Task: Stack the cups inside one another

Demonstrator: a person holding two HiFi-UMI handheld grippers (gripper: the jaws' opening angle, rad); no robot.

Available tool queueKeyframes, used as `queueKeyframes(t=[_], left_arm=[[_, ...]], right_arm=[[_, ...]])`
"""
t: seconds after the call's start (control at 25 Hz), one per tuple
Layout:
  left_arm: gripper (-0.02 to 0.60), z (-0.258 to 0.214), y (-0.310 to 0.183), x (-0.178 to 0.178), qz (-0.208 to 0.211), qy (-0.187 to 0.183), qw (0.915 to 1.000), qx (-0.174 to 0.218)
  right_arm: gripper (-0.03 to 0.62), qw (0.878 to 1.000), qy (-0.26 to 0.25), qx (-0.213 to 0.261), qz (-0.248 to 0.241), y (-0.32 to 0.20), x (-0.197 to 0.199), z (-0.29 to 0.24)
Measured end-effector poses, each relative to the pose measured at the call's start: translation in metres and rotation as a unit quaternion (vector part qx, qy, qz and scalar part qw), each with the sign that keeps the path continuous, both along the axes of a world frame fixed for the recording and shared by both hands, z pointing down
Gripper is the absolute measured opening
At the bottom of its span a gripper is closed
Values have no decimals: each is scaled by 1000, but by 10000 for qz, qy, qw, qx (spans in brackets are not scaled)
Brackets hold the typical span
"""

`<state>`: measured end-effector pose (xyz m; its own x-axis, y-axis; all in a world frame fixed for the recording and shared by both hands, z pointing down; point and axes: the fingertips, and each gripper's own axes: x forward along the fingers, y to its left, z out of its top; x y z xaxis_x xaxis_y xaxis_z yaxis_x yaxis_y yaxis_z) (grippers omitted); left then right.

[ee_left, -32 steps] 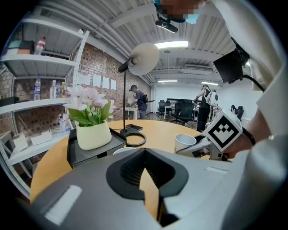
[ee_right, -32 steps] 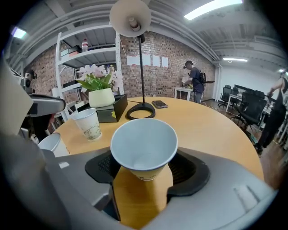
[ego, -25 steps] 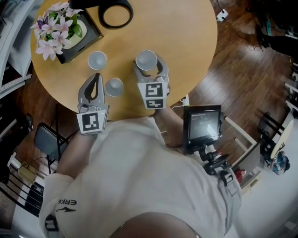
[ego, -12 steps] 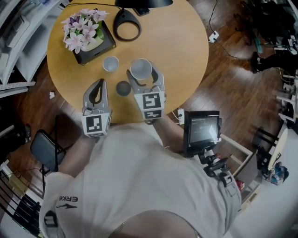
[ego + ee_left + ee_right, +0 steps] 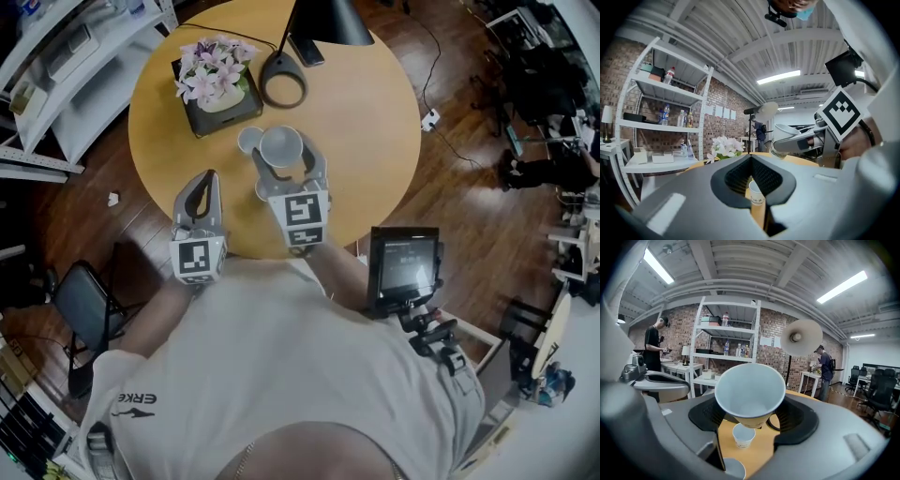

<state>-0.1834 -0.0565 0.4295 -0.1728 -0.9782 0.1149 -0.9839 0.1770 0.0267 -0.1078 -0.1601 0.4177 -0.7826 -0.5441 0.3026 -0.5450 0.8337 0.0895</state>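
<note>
Jaws of R gripper (image 5: 751,417) grasp paper cup (image 5: 750,390) above table (image 5: 375,122); L gripper (image 5: 751,165) clenched, empty.

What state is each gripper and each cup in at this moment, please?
Left gripper: shut, empty.
Right gripper: shut on the held cup.
Held cup: mouth up, empty, above the table.
Far cup: upright, empty, unstacked.
Near cup: upright, unstacked, partly hidden.
</note>
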Motion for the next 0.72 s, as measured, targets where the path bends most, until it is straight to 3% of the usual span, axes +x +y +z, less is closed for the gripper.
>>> queueKeyframes(t=[0.32, 0.72], left_arm=[[2, -8, 15, -9, -179, -16, 9998, 104], [2, 5, 7, -18, -389, 56, 9992, -108]], right_arm=[[333, 9997, -11, 137, -193, 7, -15, -11], [333, 9990, 79, -132, -414, -3, -30, 10]])
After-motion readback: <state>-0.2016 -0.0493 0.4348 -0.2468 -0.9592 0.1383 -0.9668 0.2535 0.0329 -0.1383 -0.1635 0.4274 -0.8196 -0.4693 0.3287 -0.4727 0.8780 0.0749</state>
